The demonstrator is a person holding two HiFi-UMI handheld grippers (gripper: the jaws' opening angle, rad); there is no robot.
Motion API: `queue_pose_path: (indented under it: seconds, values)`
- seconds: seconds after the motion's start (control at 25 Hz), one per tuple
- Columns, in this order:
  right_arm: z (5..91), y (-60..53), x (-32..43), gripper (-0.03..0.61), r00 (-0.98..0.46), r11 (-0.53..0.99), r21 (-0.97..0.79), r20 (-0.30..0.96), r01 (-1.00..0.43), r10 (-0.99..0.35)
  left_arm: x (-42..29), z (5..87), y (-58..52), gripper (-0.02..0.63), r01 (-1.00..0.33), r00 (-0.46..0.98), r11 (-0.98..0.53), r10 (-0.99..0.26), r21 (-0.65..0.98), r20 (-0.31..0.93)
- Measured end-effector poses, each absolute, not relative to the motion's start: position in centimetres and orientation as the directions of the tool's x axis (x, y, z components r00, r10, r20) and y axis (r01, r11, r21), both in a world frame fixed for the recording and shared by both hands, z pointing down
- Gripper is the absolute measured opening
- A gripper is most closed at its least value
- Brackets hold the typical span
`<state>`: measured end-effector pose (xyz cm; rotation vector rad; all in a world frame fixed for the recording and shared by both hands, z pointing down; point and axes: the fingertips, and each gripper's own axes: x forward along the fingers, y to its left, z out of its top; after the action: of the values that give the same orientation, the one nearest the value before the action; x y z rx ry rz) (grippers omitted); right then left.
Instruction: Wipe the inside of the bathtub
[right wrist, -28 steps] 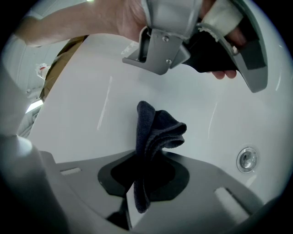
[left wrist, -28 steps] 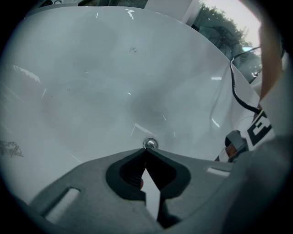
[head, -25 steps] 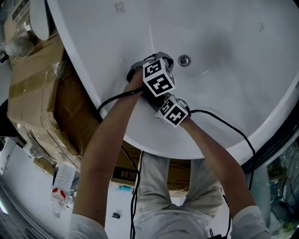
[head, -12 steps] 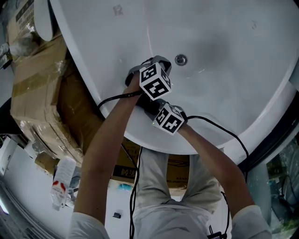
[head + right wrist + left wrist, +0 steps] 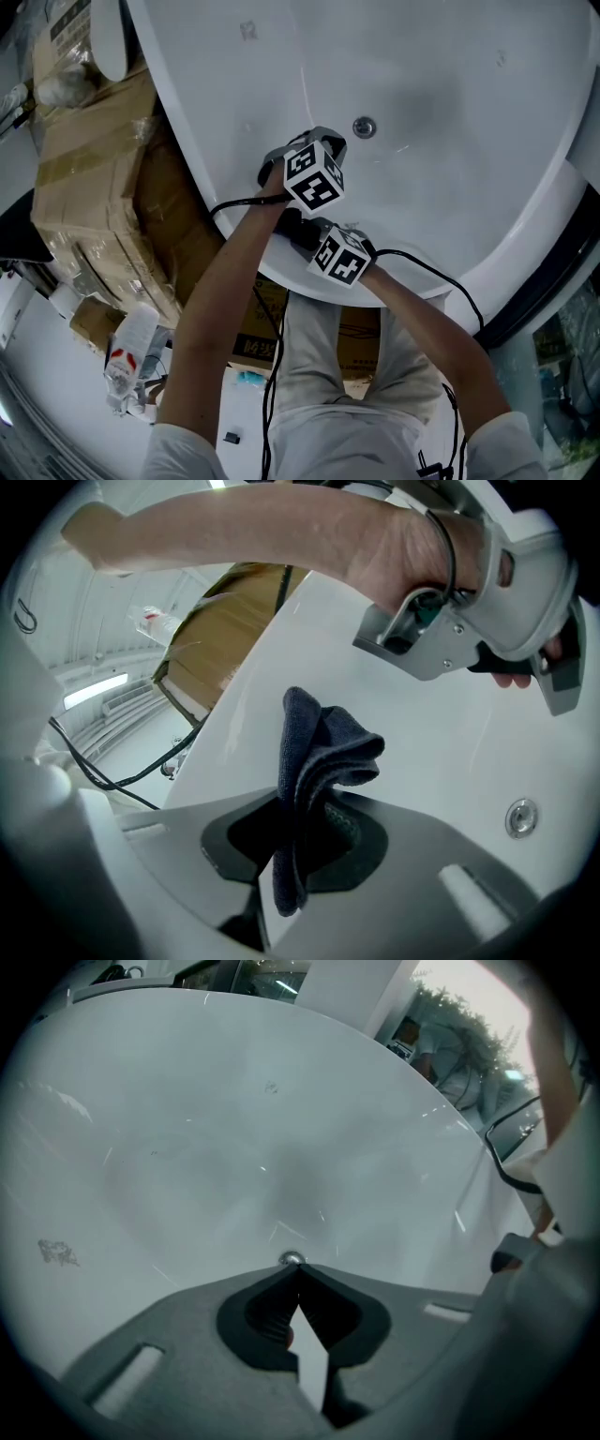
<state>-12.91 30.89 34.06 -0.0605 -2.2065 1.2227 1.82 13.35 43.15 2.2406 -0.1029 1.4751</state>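
Observation:
The white bathtub (image 5: pixel 450 84) fills the head view, its round drain (image 5: pixel 364 127) near the middle. My left gripper (image 5: pixel 310 140) hangs over the tub floor just left of the drain. In the left gripper view its jaws (image 5: pixel 298 1267) are shut with nothing between them, and the drain (image 5: pixel 292 1259) shows right past the tips. My right gripper (image 5: pixel 298 226) sits below the left one, by the near rim. In the right gripper view it (image 5: pixel 305 803) is shut on a folded dark blue-grey cloth (image 5: pixel 323 742) that stands above the jaws, clear of the tub wall (image 5: pixel 422 752). The left gripper (image 5: pixel 487 602) is above it.
Taped cardboard boxes (image 5: pixel 84 169) are stacked tight against the tub's left side. A plastic bottle (image 5: pixel 129 354) lies on the floor beside the person's legs. Black cables (image 5: pixel 431 272) trail from both grippers over the near rim (image 5: pixel 309 289). A dark frame (image 5: pixel 553 272) borders the right.
Both grippers have drawn back a little from the drain toward the near rim, the right one farther. The cloth stays pinched in the right gripper.

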Motion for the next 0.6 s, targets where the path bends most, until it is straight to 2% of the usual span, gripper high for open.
queue_pose_path:
  seconds: [0.6]
  values:
    - [27.5, 33.3, -12.6, 0.055, -0.835, 0.575, -0.806, 0.407, -0.139, 0.37, 1.6, 38.4, 14.8, 0.0, -0.333, 0.452, -0.883, 0.157, 0.33, 0.878]
